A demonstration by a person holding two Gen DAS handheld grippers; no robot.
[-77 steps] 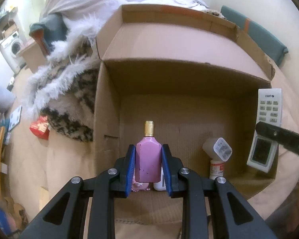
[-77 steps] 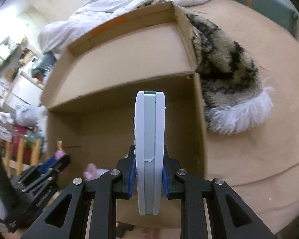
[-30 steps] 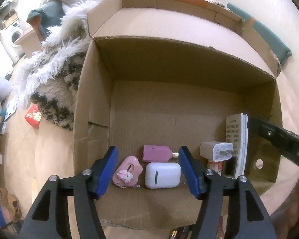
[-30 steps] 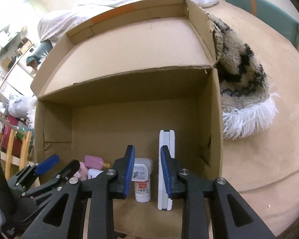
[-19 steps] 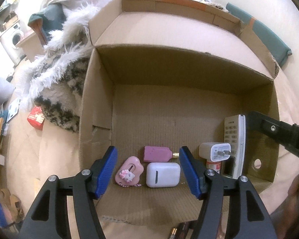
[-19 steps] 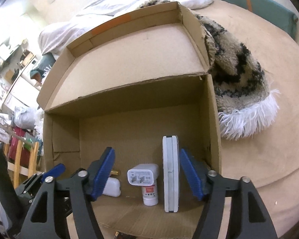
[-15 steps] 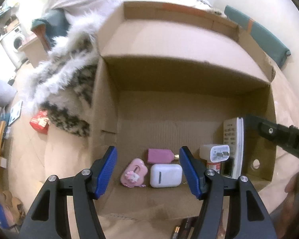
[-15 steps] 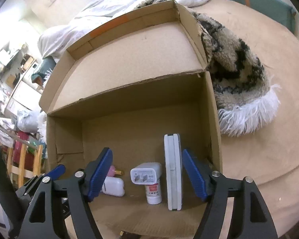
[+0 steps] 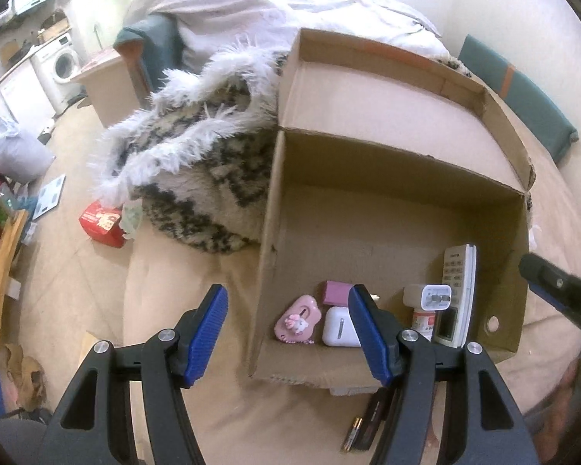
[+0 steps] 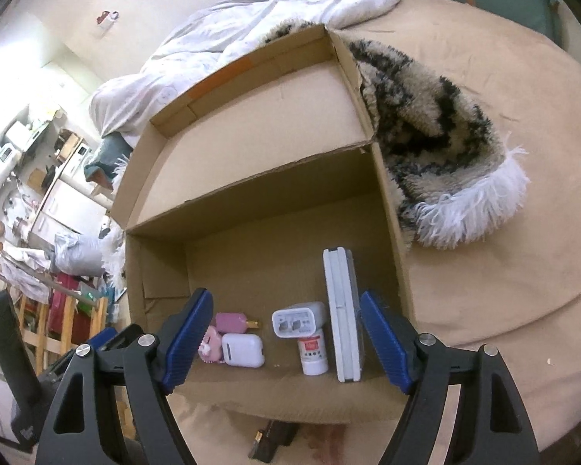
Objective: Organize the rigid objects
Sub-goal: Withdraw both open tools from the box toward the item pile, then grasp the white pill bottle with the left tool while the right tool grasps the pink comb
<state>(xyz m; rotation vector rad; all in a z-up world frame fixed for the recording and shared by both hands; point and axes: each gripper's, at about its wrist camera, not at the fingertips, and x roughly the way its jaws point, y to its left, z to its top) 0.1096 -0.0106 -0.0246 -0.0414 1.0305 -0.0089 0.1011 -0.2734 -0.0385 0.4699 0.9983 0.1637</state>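
Both grippers empty above the cardboard box (image 10: 391,209)

The left gripper (image 9: 288,333) and right gripper (image 10: 284,339) stand spread, gripping nothing. Along the box's near wall sit a pink heart case (image 9: 298,319), pink bottle (image 10: 232,322), white earbud case (image 10: 243,349), charger plug (image 10: 299,321) and remote control (image 10: 342,314) on edge.

Brown cardboard box (image 10: 391,209), pink bottle (image 10: 232,322), white case (image 10: 243,350), blk/cream patterned rug (image 10: 434,124) w/ white fringe.

matt cardboard box (image 10: 251,232), glossy plastic earbud case (image 10: 243,350), shaggy blanket (image 10: 437,147)
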